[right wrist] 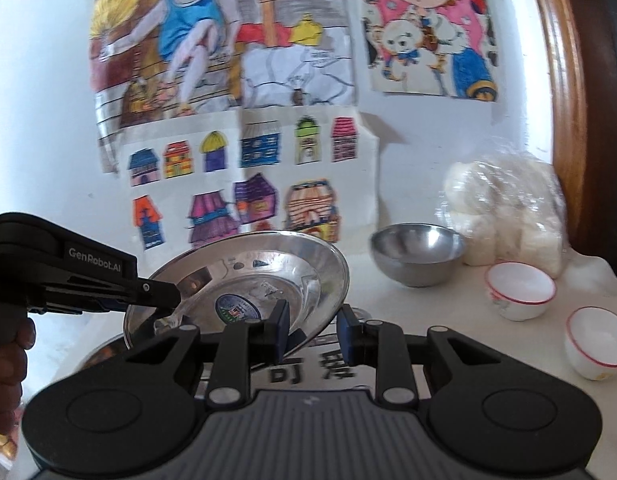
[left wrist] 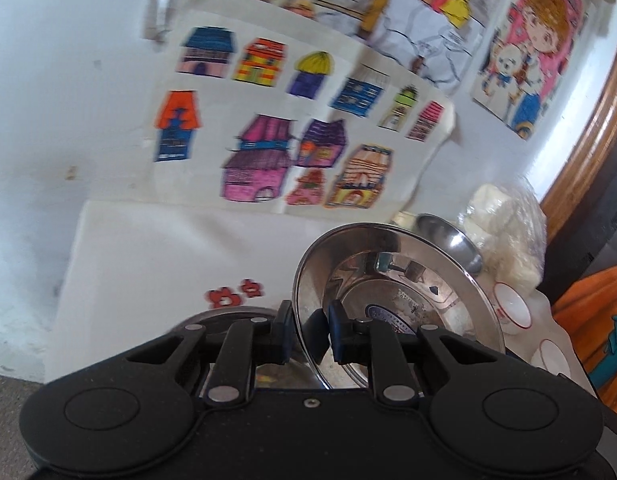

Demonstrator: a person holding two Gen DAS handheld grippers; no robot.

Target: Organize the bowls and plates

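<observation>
Hard to see: I could not read the round sticker in the steel plate [right wrist: 244, 280]; it was blurry. Another metal dish [left wrist: 232, 314] peeked out behind my left hand-held gripper [left wrist: 306, 330], mostly hidden. The writing on the counter [right wrist: 428, 300] was cut off by my right hand-held gripper [right wrist: 312, 330].

Left hand-held gripper: its fingers were close together and pinched the plate's rim, one pad on each side. In the right view it came in from the left, with a person's hand [right wrist: 8, 352] on its grip.

Right hand-held gripper: narrow too. The plate's near rim sat between its pads. I could not tell if both pads pressed it.

Where the plate was: lifted above the counter, held between my two grippers, in front of the wall drawings [right wrist: 236, 172].

Which way the plate pointed: tilted, its open side faced me and up. It was round, so it had no long side.

Other dishes: a steel bowl [right wrist: 418, 254] stood upright near a plastic bag [right wrist: 508, 208]. Two white bowls [right wrist: 520, 290] [right wrist: 598, 342] with red rims sat to the right.
</observation>
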